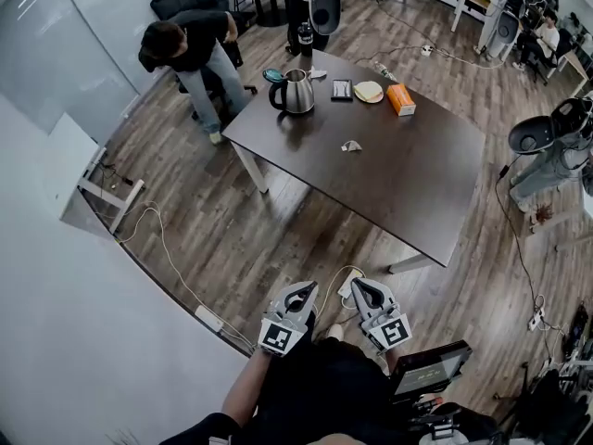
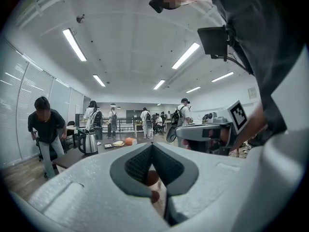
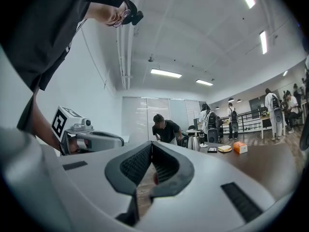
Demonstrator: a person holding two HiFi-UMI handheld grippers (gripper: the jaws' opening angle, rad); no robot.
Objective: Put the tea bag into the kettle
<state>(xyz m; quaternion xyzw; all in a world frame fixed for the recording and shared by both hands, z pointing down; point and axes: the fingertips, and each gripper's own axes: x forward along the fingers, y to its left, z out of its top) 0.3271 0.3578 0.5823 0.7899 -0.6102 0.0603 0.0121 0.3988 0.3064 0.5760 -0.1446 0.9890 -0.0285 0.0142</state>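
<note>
I am holding the 2 tools low in front of me, over the wooden floor [image 1: 278, 239] and well apart from the counter [image 1: 408, 179]. The left tool [image 1: 307, 288] is pressing its jaws together with nothing between them, and the right tool [image 1: 358, 287] is doing the same. The tea bag [image 1: 350, 146] is lying on the counter near its middle, and the kettle [image 1: 296, 91] is standing near the far corner, apart from it.
</note>
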